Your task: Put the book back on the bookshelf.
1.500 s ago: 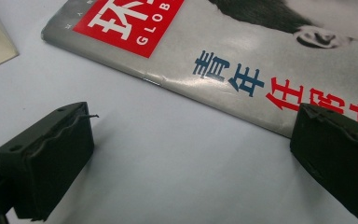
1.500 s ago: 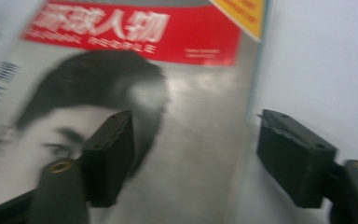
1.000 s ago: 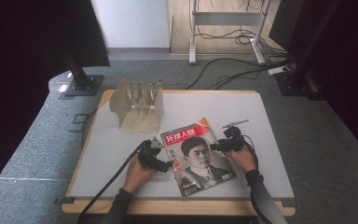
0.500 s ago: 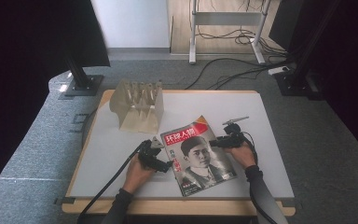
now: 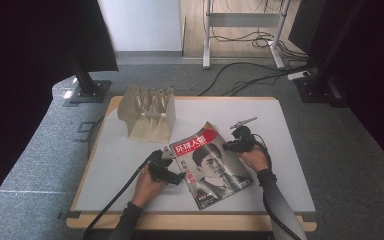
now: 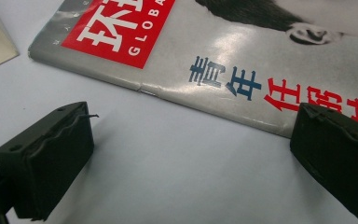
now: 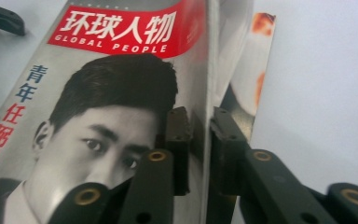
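Across the magazine [image 7: 121,116] cover, red "GLOBAL PEOPLE" masthead with Chinese characters.

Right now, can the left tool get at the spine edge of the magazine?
Probably yes. The left tool stands open beside the magazine, with bare table between its jaws and the spine edge. The right tool is shut on the cover's far edge, out of the way.
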{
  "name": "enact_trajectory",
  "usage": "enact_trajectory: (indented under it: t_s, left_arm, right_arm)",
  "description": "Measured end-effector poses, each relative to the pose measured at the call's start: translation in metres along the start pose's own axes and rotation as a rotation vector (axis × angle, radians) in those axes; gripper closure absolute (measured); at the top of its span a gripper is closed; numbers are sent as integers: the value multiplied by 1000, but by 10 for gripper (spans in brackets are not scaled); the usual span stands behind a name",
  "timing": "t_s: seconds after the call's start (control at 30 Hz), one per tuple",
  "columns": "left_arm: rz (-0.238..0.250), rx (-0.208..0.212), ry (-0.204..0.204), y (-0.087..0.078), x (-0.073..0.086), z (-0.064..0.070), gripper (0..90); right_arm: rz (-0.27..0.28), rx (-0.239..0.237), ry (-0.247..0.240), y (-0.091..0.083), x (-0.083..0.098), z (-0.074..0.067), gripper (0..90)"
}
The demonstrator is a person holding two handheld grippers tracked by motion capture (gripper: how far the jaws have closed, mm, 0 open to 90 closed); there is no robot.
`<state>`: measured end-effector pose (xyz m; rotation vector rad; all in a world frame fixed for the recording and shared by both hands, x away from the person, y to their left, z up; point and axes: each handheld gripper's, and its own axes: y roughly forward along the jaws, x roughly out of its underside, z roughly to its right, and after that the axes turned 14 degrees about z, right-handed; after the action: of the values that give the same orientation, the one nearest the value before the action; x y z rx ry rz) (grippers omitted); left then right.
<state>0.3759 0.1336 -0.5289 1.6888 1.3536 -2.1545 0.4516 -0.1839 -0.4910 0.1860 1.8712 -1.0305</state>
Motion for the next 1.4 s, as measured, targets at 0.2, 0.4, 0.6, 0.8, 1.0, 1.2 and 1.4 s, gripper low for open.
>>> enact_trajectory:
  t_s: [0.2,0.4,0.6,0.8,1.0,1.2,1.4]
  left_arm:
    - [-2,-3,5,0,0,0,0]
    - [-4,0,3,-1,0,0,0]
    - [-4,1,-4,-1,0,0,0]
    - [-11,32,-4,-4,-2,-1,10]
    - [30,85,0,-8,-9,4,10]
    - [28,97,-12,-4,-14,0,16]
    - [42,152,-23,2,-25,2,23]
  right_arm:
    - [0,16,-55,-7,-7,-15,835]
    - [21,12,-93,-17,-15,-27,848]
    - [57,-10,-111,-31,-22,-38,854]
    - [88,-24,-148,-43,-34,-53,858]
    - [114,-27,-196,-53,-47,-66,861]
    - [134,-14,-223,-65,-56,-74,862]
    - [157,-12,-231,-79,-63,-76,863]
